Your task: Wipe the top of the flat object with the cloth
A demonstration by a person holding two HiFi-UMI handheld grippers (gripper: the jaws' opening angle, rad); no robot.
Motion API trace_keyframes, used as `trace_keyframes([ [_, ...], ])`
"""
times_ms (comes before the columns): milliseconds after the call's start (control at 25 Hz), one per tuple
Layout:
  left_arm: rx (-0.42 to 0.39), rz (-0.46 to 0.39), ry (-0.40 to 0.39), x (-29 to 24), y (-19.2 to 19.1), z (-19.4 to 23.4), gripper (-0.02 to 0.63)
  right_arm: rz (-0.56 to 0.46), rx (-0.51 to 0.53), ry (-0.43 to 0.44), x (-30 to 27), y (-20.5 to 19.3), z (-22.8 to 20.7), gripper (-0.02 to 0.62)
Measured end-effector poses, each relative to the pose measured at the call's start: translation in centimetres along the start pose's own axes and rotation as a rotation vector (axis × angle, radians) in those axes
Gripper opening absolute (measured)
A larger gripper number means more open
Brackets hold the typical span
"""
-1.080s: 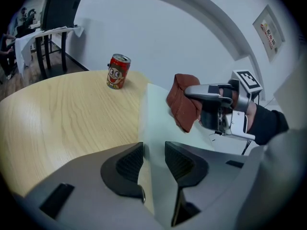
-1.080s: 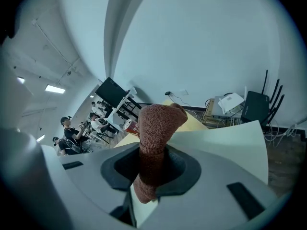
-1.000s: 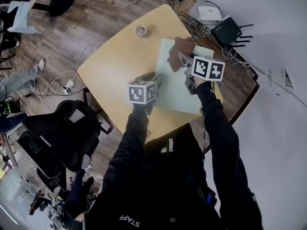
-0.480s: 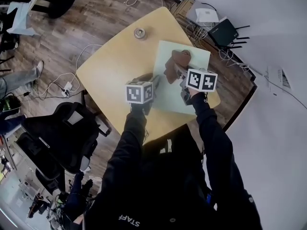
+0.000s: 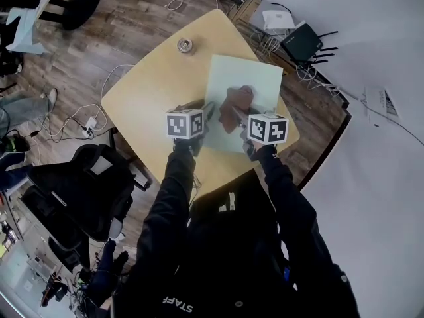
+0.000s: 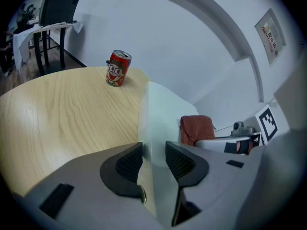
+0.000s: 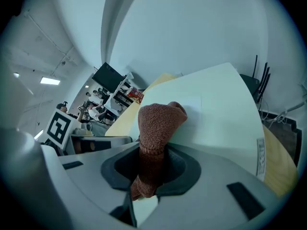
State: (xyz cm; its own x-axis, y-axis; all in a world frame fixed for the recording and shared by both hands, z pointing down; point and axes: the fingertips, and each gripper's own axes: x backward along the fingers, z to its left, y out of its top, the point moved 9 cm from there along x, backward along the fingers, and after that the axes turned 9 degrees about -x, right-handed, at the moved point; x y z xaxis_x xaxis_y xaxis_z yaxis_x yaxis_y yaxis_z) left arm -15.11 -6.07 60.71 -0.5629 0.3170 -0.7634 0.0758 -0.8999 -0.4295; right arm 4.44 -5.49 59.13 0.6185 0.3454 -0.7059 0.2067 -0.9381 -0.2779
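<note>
We clamp the cloth [image 7: 159,121] in the right tool [image 7: 152,170], tail hidden — left tool [image 6: 153,158] barely parted, empty, over the sheet [image 6: 165,111] edge.

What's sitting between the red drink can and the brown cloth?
Only bare wooden tabletop and pale green flat board lie before the brown cloth, per left gripper view.

Even, diffuse room light falls on the table [image 5: 152,91] from above, leaving only faint, soft shadows on it and no glare. Around the table, the head view's floor and wall bow with wide-angle distortion. Both gripper views have dark corners. The right one is tinted cool blue, with a ceiling lamp [image 7: 50,81] glowing left of the table. The cloth [image 7: 160,121] shows a crisp weave.
</note>
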Motion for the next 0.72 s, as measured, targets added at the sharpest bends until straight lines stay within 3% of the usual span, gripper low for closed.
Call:
trace_keyframes([
  [360,0.009,-0.004,-0.005,-0.2,0.0,0.1,0.164,0.038,-0.023,0.021,1.5,-5.9,0.1,0.104],
  [720,0.016,-0.009,-0.02,-0.1,0.0,0.0,0.164,0.072,-0.07,0.031,3.2,-9.1,0.6,0.104],
])
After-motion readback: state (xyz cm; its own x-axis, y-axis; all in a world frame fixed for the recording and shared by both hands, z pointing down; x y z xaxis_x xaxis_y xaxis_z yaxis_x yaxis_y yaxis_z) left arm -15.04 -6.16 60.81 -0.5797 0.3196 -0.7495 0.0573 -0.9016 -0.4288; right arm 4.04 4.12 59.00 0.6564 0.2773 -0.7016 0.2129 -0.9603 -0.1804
